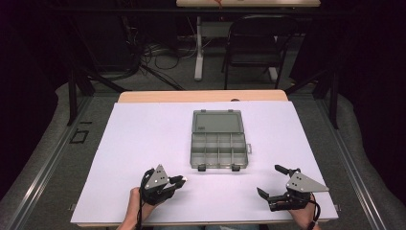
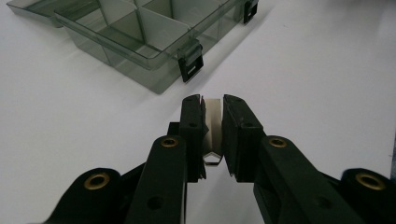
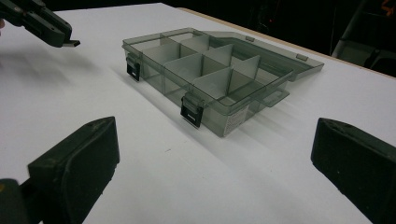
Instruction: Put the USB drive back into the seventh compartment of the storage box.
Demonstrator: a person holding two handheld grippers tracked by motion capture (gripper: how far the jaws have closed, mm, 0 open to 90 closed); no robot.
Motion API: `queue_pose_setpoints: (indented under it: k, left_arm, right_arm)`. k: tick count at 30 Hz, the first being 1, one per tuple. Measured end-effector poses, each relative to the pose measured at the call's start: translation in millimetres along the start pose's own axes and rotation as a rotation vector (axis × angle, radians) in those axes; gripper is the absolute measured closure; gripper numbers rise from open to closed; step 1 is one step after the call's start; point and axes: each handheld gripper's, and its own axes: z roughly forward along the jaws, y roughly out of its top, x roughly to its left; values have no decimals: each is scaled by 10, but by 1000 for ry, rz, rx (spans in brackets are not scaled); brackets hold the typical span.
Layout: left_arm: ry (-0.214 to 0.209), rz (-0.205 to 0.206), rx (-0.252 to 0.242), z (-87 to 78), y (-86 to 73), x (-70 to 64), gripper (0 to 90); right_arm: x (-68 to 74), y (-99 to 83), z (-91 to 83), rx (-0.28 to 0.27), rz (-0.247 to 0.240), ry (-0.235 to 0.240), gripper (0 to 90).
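A smoky clear compartment box (image 1: 219, 166) lies open at the middle of the white table, its lid (image 1: 217, 121) folded flat behind it and its compartments empty. The box (image 2: 140, 70) has two black latches on its near wall. My left gripper (image 1: 179, 180) hovers just left of the box's front, shut on a small pale flat piece (image 2: 213, 116) with a metal end. That gripper (image 3: 63, 39) also shows far off in the right gripper view. My right gripper (image 1: 268, 179) stands wide open to the right of the box (image 3: 243, 114), nothing between its jaws.
The white board (image 1: 143, 143) covers a wooden table whose far edge (image 1: 201, 96) shows behind it. Beyond stand a dark folding chair (image 1: 256, 43), a white table leg and loose cables on the floor.
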Motion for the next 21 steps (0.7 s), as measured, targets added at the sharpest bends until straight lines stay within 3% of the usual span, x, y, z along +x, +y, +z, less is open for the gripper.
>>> queue_pose_setpoints:
  k: [4, 21]
  left_arm:
    - [21, 9, -14, -19, 52, -7, 782]
    - [20, 30, -64, -29, 241, 22, 782]
  right_arm:
    - [2, 0, 1, 2, -2, 2, 6]
    - [-4, -6, 6, 5, 0, 4, 5]
